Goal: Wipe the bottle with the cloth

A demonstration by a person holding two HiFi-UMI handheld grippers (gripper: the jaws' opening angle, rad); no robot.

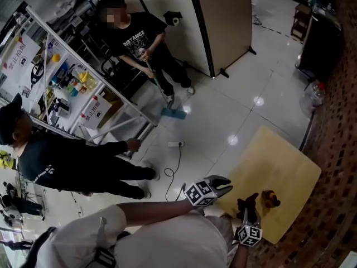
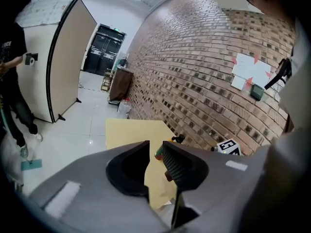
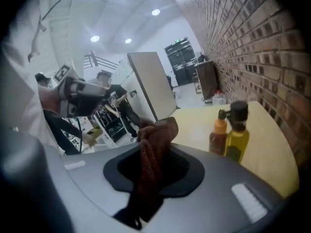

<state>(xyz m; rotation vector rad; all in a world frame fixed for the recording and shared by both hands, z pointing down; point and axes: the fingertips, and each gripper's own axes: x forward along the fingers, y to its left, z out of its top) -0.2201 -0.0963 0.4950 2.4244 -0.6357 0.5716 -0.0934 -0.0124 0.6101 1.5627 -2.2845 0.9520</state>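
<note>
Right gripper clenched on cloth: soft, limp, light, drapes down. Left gripper jaws together, empty. Bottle, black cap, upright on table, right of frame, beside orange-capped bottle. Probably smooth, slippery, tippy: grip mid-body.

A pale wooden table stands on a glossy white tiled floor, with one side running close along a brick wall. Two bottles stand upright on its top, just beside each other: a yellow bottle with a black cap and an orange-capped bottle with dark reddish contents.
</note>
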